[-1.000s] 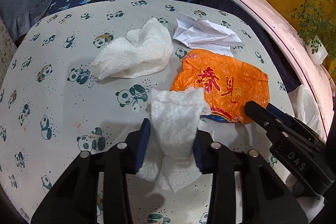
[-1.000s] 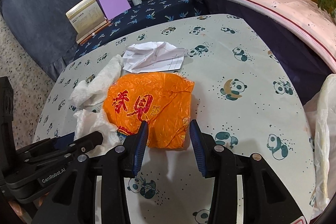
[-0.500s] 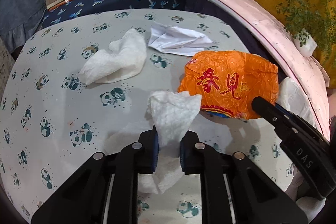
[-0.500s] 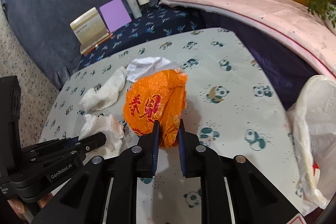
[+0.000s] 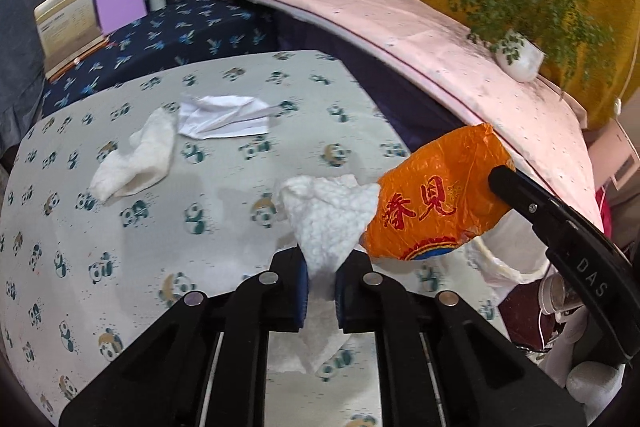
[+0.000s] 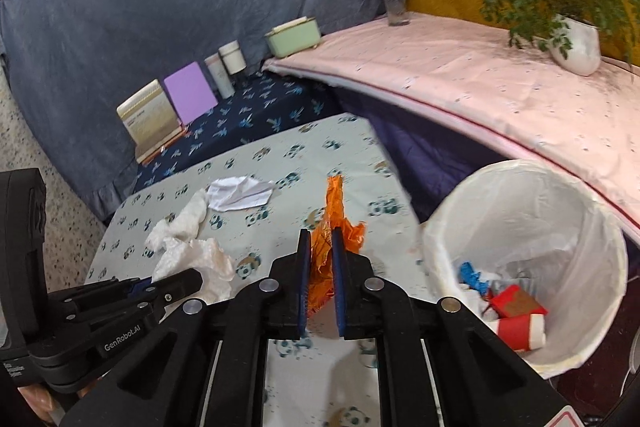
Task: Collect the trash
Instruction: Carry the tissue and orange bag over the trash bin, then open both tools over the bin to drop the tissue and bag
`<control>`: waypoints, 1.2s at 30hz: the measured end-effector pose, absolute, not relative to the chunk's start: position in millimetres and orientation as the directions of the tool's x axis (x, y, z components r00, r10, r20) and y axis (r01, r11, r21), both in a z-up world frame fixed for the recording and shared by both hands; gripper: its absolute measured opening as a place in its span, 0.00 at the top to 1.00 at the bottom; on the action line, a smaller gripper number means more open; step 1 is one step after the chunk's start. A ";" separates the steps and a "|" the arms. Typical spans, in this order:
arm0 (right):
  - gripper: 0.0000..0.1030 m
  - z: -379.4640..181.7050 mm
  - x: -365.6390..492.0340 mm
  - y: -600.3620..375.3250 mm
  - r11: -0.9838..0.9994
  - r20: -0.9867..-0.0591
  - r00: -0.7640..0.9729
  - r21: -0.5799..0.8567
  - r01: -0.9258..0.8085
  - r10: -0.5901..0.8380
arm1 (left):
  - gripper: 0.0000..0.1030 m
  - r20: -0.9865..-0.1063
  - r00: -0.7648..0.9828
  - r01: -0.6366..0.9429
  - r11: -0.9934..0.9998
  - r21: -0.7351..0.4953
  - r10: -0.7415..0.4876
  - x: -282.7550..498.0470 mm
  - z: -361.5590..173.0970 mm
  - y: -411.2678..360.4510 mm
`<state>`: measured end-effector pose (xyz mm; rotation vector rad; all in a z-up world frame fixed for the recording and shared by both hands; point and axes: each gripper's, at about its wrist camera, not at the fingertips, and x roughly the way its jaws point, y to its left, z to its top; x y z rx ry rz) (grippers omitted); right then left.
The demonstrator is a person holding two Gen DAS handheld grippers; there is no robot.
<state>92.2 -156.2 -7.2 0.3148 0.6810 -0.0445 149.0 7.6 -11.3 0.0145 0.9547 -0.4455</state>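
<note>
My left gripper (image 5: 320, 267) is pinching a crumpled white paper towel (image 5: 328, 215), its jaws closing tight on it, lifted above the panda-print table (image 5: 120, 267). My right gripper (image 6: 320, 239) grips a crinkled orange plastic bag (image 6: 334, 203), its jaws still closing on it; the bag (image 5: 436, 207) hangs in the air at the table's right edge. A white-lined trash bin (image 6: 592, 211) stands lower right of the right gripper, with red and blue trash inside. A second paper towel (image 5: 136, 163) and a crumpled white paper sheet (image 5: 224, 119) lie on the table's far left.
Behind the table, a dark blue floral surface carries a book stand (image 6: 148, 115), a purple card (image 6: 190, 93), two bottles (image 6: 232, 57) and a green box (image 6: 294, 37). A pink-covered ledge (image 6: 480, 99) with a vase (image 6: 394, 1) and a potted plant (image 6: 576, 43) runs along the right.
Both grippers went from open to shut on their items, then lifted them off the table and carried them right. The trash bin has come into the right wrist view.
</note>
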 end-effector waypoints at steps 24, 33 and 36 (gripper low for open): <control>0.91 8.0 1.0 -302.3 0.857 -0.580 0.787 0.277 0.435 -0.212 | 0.90 -0.754 0.358 0.668 0.715 -0.206 -0.551 118.7 16.7 -172.4; 0.90 -4.0 0.9 -320.3 0.839 -0.606 0.763 0.276 0.468 -0.226 | 0.40 -0.739 0.343 0.681 0.696 -0.229 -0.579 125.9 8.4 -202.4; 0.88 -6.5 5.4 -320.5 0.839 -0.609 0.760 0.275 0.470 -0.227 | 0.34 -0.723 0.370 0.673 0.705 -0.223 -0.583 128.5 10.4 -198.6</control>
